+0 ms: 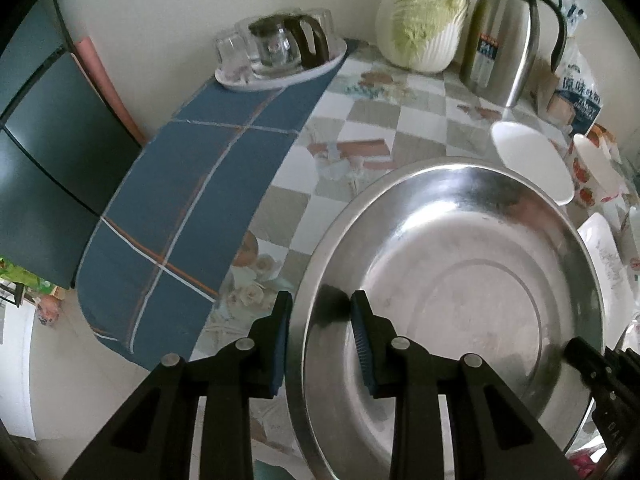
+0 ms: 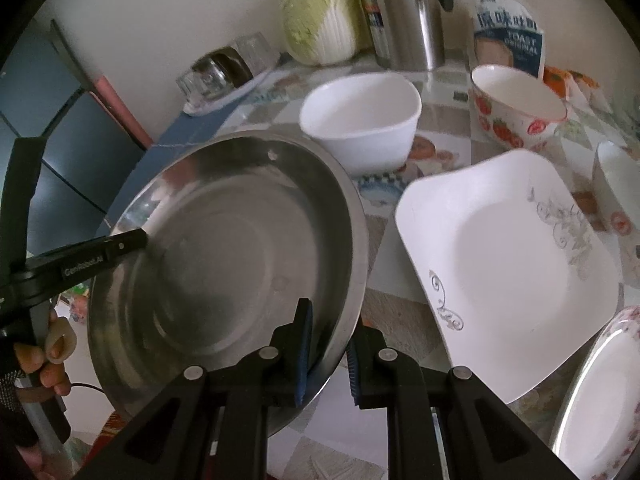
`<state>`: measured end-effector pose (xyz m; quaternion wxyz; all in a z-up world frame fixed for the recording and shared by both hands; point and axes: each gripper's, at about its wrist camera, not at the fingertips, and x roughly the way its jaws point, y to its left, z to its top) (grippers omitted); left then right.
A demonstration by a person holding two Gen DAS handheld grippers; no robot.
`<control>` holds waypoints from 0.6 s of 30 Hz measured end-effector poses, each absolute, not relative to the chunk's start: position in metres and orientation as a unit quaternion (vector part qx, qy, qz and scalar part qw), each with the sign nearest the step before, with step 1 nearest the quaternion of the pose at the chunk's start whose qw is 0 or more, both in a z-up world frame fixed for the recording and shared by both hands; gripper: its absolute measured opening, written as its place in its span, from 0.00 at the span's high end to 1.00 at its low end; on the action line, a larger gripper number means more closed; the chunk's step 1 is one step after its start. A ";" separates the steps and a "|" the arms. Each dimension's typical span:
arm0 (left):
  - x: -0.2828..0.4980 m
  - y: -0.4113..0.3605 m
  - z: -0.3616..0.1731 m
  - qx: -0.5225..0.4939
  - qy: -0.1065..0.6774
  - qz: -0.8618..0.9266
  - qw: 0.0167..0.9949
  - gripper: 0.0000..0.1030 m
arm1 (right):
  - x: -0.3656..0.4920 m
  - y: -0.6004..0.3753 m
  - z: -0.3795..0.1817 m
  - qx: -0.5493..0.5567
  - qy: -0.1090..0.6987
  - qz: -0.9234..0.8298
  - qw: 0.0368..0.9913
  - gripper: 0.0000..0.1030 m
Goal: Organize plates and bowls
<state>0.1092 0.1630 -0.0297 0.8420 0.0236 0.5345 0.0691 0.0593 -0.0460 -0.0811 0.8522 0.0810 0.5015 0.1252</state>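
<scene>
A steel basin (image 2: 224,264) is shown over the table's near edge, its rim straddled on opposite sides by the left gripper (image 1: 320,344) and the right gripper (image 2: 328,344); whether either is clamped cannot be told. The basin is judged stiff, light and slippery, best taken at the rim. Beyond it are counted one square plate (image 2: 512,264), one floral-rimmed plate (image 2: 600,400), one white bowl (image 2: 360,128) and one strawberry bowl (image 2: 516,104).

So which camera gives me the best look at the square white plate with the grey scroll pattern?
The right wrist view: the square plate lies whole beside the steel basin. The left wrist view catches only a sliver behind the basin's rim.
</scene>
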 end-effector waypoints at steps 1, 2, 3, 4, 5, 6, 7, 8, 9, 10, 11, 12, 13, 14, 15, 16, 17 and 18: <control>0.108 0.161 -0.024 0.025 0.531 0.070 0.844 0.70 | 0.059 -0.047 -0.077 0.081 0.497 0.127 0.855 0.84; 0.107 0.160 -0.019 0.027 0.528 0.070 0.846 0.70 | 0.059 -0.048 -0.073 0.081 0.492 0.128 0.857 0.84; 0.107 0.157 -0.014 0.029 0.523 0.070 0.849 0.70 | 0.058 -0.049 -0.069 0.081 0.487 0.129 0.860 0.84; 0.106 0.153 -0.007 0.033 0.518 0.068 0.852 0.70 | 0.057 -0.051 -0.065 0.082 0.483 0.130 0.862 0.84; 0.106 0.149 -0.001 0.036 0.512 0.064 0.856 0.70 | 0.056 -0.053 -0.060 0.082 0.478 0.130 0.865 0.84; 0.105 0.146 0.004 0.037 0.508 0.062 0.858 0.70 | 0.055 -0.055 -0.056 0.083 0.472 0.129 0.868 0.84; 0.105 0.141 0.011 0.038 0.504 0.059 0.861 0.70 | 0.054 -0.059 -0.051 0.085 0.467 0.128 0.871 0.84; 0.105 0.137 0.017 0.038 0.499 0.056 0.864 0.70 | 0.053 -0.062 -0.047 0.087 0.462 0.128 0.873 0.84; 0.106 0.133 0.021 0.038 0.496 0.054 0.866 0.70 | 0.052 -0.068 -0.041 0.091 0.454 0.127 0.877 0.83; 0.106 0.127 0.026 0.038 0.492 0.050 0.868 0.70 | 0.051 -0.073 -0.038 0.095 0.449 0.127 0.880 0.84; 0.107 0.120 0.032 0.040 0.487 0.045 0.872 0.70 | 0.049 -0.078 -0.033 0.098 0.443 0.126 0.882 0.84; 0.107 0.115 0.036 0.042 0.482 0.041 0.874 0.70 | 0.048 -0.085 -0.027 0.103 0.435 0.124 0.886 0.84; 0.107 0.108 0.040 0.045 0.477 0.036 0.877 0.70 | 0.047 -0.091 -0.023 0.106 0.430 0.122 0.888 0.84; 0.108 0.100 0.045 0.048 0.471 0.031 0.880 0.70 | 0.046 -0.097 -0.019 0.108 0.424 0.118 0.892 0.84; 0.109 0.095 0.047 0.049 0.468 0.028 0.882 0.70 | 0.045 -0.102 -0.015 0.110 0.418 0.115 0.894 0.84; 0.111 0.088 0.051 0.050 0.464 0.024 0.884 0.70 | 0.044 -0.109 -0.011 0.111 0.413 0.111 0.897 0.83; 0.112 0.083 0.054 0.050 0.462 0.021 0.885 0.70 | 0.044 -0.114 -0.008 0.112 0.408 0.107 0.900 0.83; 0.114 0.076 0.057 0.049 0.461 0.016 0.886 0.70 | 0.044 -0.120 -0.005 0.115 0.404 0.103 0.902 0.84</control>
